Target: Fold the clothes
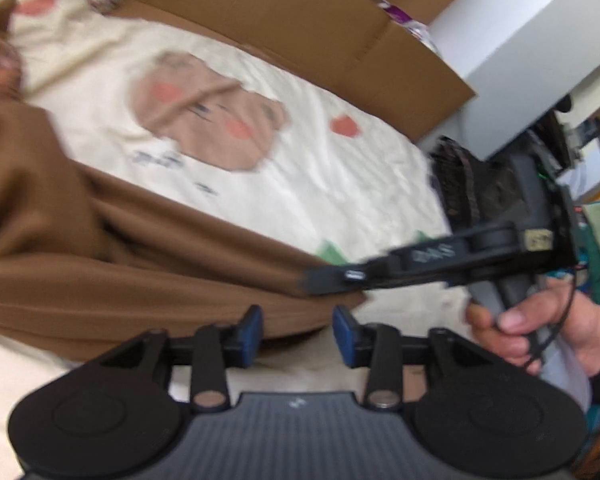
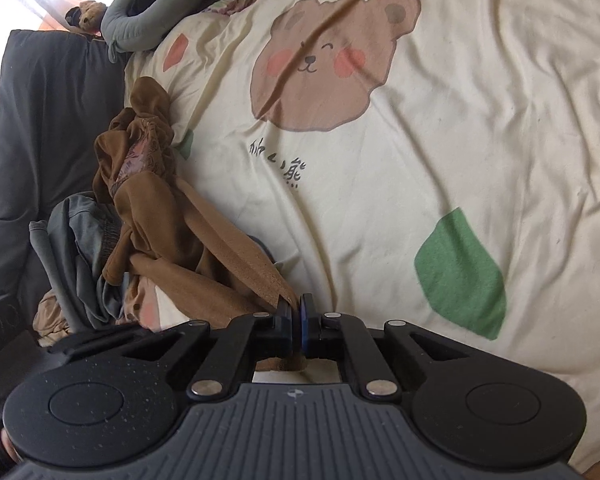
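A brown garment [image 1: 100, 248] lies stretched across the cream bear-print bedsheet [image 1: 340, 176]. My left gripper [image 1: 298, 330] is open just above the garment's near edge, with nothing between its blue pads. The right gripper [image 1: 320, 280] reaches in from the right in the left wrist view, held by a hand [image 1: 540, 332], its tip pinching the brown cloth's edge. In the right wrist view my right gripper [image 2: 296, 322] is shut on the brown garment [image 2: 204, 248], which trails off to the left into a crumpled heap.
A flat cardboard sheet [image 1: 320, 36] lies along the bed's far side. Grey clothes [image 2: 80, 240] are piled beside the brown heap, next to a dark cushion [image 2: 48, 120]. A grey neck pillow [image 2: 156, 8] and a small plush toy [image 2: 88, 14] sit beyond.
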`<state>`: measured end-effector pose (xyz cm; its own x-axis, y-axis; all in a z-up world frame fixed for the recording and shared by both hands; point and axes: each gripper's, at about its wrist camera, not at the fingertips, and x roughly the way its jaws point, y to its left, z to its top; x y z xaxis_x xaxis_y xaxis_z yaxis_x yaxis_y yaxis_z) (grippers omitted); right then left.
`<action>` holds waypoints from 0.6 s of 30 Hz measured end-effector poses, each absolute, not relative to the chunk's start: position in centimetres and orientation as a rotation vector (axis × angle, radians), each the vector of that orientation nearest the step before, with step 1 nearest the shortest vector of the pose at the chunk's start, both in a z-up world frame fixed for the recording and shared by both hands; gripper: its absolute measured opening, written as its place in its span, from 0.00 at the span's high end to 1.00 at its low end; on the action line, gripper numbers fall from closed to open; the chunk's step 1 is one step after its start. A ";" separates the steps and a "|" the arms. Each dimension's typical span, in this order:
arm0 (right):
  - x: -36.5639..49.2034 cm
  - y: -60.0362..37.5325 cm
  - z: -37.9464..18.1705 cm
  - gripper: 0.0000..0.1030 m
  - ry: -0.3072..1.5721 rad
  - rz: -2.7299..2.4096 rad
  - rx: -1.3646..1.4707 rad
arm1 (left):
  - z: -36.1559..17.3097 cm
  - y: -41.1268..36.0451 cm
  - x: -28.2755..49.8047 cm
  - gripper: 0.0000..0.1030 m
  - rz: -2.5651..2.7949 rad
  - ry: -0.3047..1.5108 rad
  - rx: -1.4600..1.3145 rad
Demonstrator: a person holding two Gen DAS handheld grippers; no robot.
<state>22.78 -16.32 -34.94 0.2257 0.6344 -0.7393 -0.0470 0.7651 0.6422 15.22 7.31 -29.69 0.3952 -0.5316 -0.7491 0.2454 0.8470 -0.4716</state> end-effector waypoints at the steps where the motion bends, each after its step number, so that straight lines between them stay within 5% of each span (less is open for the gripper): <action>1: 22.8 -16.4 -34.9 0.99 1.263 0.504 0.554 | -29.5 8.4 15.4 0.57 -0.467 1.052 -0.298; 18: 23.1 -19.1 -33.8 1.00 1.195 0.402 0.492 | -27.7 22.1 14.8 0.45 -0.043 1.015 0.014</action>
<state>23.09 -19.15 -33.81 0.3194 0.5413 -0.7778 -0.0381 0.8275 0.5602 14.75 22.10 -27.73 0.5267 -0.0290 -0.8495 0.0421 0.9991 -0.0080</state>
